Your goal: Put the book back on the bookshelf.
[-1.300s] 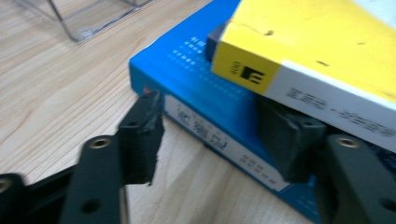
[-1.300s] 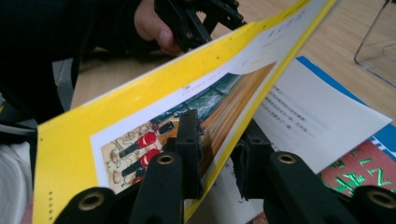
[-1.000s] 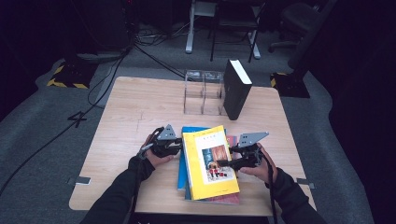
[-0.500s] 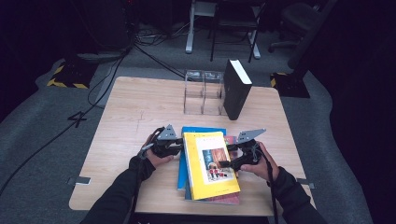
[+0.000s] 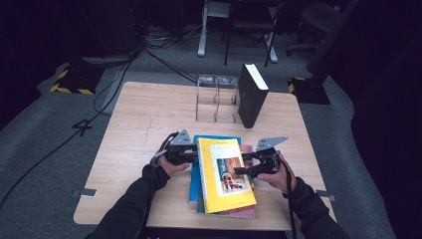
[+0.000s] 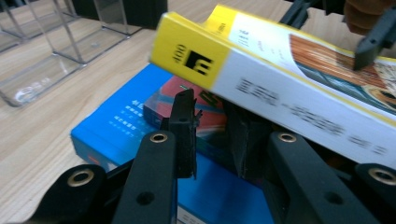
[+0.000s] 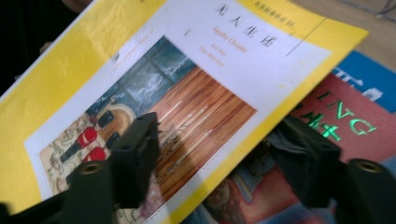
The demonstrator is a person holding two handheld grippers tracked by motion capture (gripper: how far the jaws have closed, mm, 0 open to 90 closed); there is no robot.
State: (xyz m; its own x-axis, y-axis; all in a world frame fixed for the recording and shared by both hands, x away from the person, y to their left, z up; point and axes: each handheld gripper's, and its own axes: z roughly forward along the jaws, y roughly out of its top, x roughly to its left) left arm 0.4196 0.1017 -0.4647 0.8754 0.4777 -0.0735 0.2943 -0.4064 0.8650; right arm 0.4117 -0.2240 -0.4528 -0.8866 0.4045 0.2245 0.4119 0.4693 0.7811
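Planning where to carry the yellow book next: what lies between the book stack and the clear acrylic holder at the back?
Bare wooden table, seen in the high view: nothing sits between the yellow book and the clear holder.

A stack of three books is found near the front edge of the desk (image 5: pixel 139 114). The bottom book (image 6: pixel 116 126) lies flat, the middle book (image 7: pixel 355 126) rests on it, and the top book (image 5: pixel 225 172) is tilted above both. The left claw (image 5: pixel 191 157) is placed at the stack's left side, the right claw (image 5: pixel 244 169) at its right. Behind the stack, a clear rack (image 5: pixel 215 99) is set, with an upright book (image 5: pixel 251 94) just to its right.
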